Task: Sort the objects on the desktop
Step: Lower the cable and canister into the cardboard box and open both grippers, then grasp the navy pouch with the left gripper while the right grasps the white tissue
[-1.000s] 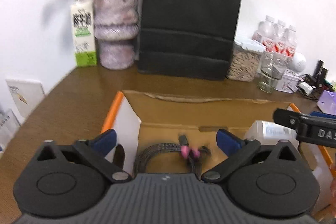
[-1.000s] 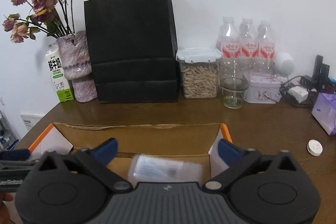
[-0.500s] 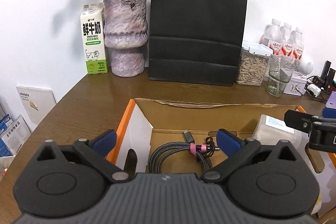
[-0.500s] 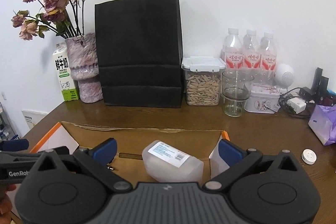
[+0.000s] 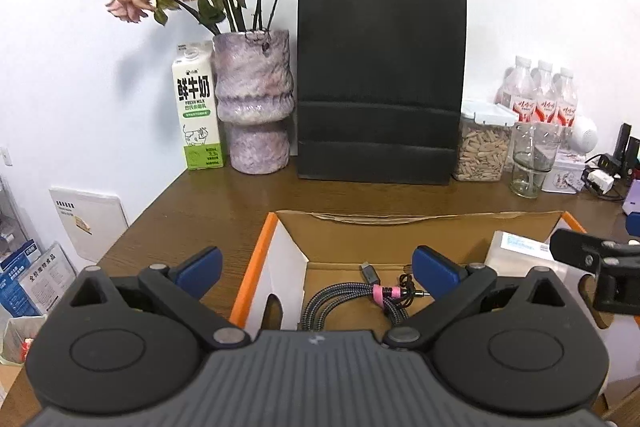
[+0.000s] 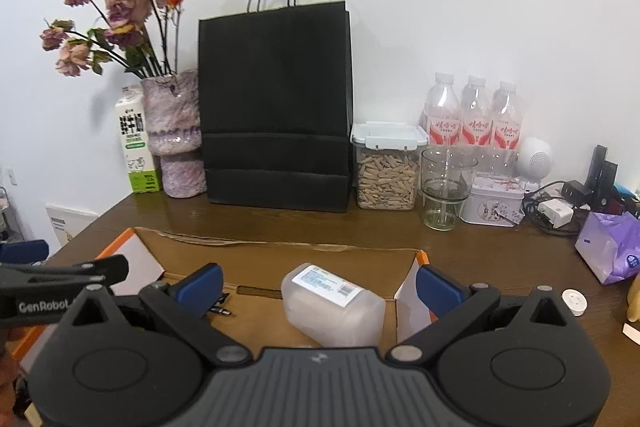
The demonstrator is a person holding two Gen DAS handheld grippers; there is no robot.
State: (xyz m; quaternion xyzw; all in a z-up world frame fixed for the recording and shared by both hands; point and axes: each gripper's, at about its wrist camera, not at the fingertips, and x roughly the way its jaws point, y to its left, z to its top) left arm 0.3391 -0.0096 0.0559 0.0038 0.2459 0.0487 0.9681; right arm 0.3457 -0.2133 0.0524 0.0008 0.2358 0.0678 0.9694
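An open cardboard box with orange edges (image 5: 256,263) sits on the brown desk in front of me; it also shows in the right wrist view (image 6: 280,255). A coiled braided cable with a pink band (image 5: 360,297) lies inside it on the left. A clear plastic bottle with a white label (image 6: 332,303) lies on its side in the right part; it also shows in the left wrist view (image 5: 516,255). My left gripper (image 5: 318,269) is open and empty above the cable. My right gripper (image 6: 320,285) is open and empty above the bottle.
Along the back wall stand a milk carton (image 5: 198,111), a vase of dried roses (image 5: 252,107), a black paper bag (image 5: 380,79), a jar of seeds (image 6: 386,167), a glass (image 6: 446,187), water bottles (image 6: 474,119) and a tin (image 6: 494,201). A purple tissue pack (image 6: 608,247) and a white cap (image 6: 574,301) lie right.
Both grippers have risen and drawn back from the box. The bottle now lies free in the box below the open right gripper, and the cable lies still in the box.
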